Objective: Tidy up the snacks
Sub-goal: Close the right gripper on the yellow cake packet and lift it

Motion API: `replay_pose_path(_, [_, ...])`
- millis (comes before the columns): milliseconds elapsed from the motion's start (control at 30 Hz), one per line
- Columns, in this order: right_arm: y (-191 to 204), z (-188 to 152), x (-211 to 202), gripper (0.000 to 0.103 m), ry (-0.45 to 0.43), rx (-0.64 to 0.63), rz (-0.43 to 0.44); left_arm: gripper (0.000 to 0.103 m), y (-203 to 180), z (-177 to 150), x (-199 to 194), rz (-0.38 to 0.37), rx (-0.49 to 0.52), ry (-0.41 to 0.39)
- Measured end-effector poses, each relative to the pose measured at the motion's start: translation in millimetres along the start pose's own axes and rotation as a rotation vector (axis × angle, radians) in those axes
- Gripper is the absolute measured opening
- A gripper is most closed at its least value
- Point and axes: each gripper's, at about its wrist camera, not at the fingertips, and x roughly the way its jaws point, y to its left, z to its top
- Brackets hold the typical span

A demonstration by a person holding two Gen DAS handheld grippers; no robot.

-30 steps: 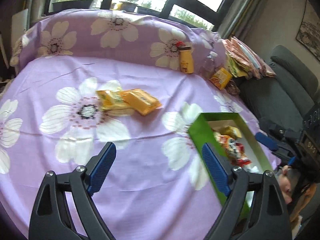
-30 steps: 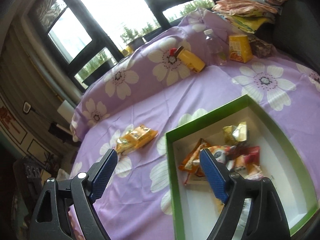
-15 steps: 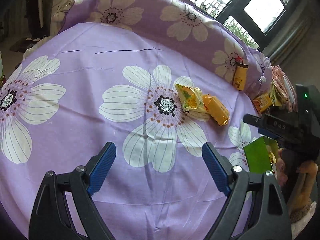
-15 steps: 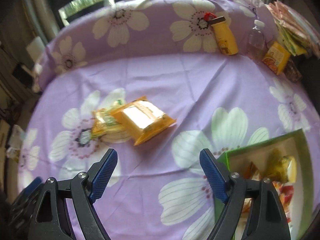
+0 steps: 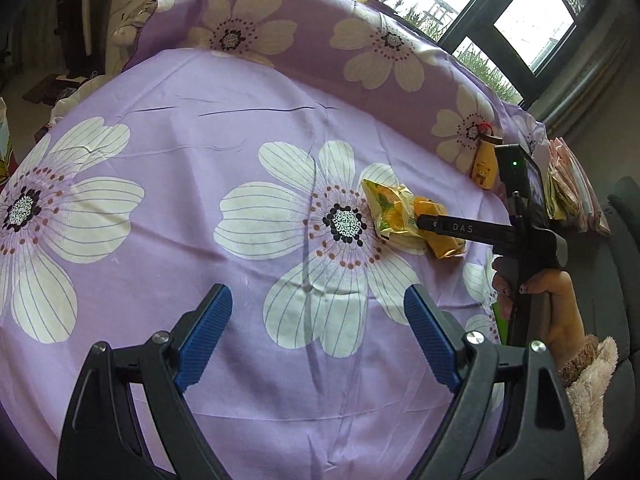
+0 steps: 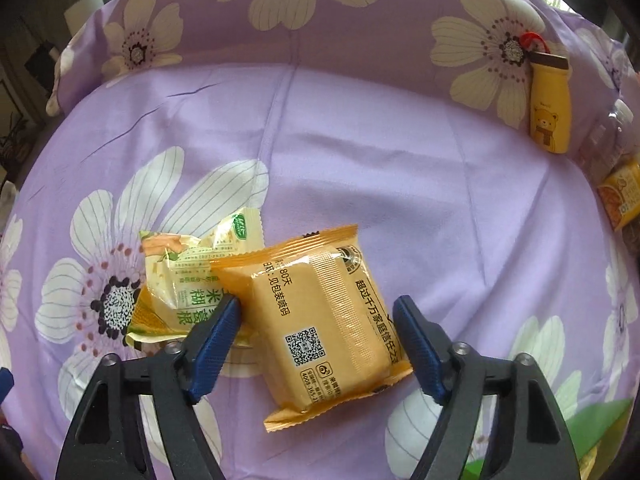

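Here, right gripper (image 6: 316,338) low over the purple floral sheet (image 6: 400,160), jaws just closing around the orange snack packet (image 6: 320,320), left pad touching its edge, right pad apart, pale green-yellow packet (image 6: 180,280) partly beneath, left gripper (image 5: 318,336) spread wide, empty.

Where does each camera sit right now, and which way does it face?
Left wrist: on the left gripper, angled down over the purple floral sheet; shows its own open fingers, plus the right gripper and the hand holding it.
Right wrist: on the right gripper, looking steeply down at the orange snack pack between its fingers, which have just been closing.
Shared: orange pack, pale green-yellow pack, yellow bear bottle.
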Motion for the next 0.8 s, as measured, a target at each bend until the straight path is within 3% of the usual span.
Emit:
replay_pose_path(33, [-1,-2,-1,0.058,-0.001,0.006,0.005,0.088,-1,0,0,0.000,0.002,-0.002])
replay_pose_path(267, [5,-41,-25,0.057,0.030,0.048,0.061,0.088,-3,-3,2,0.010,-0.004,0.009])
replay_pose_path(500, [25,-116,-65,0.057,0.065,0.132,0.144,0.088,-7,-12,6,0.022,-0.001,0.032])
replay_pose_path(600, [32,-148,-86,0.057,0.029,0.138,0.165,0.088,-14,-17,7,0.001,0.016,0.046])
replay_pose_path(800, [26,-172,-88,0.057,0.051,0.202,0.223,0.088,-32,-31,12,0.003,0.076,0.073])
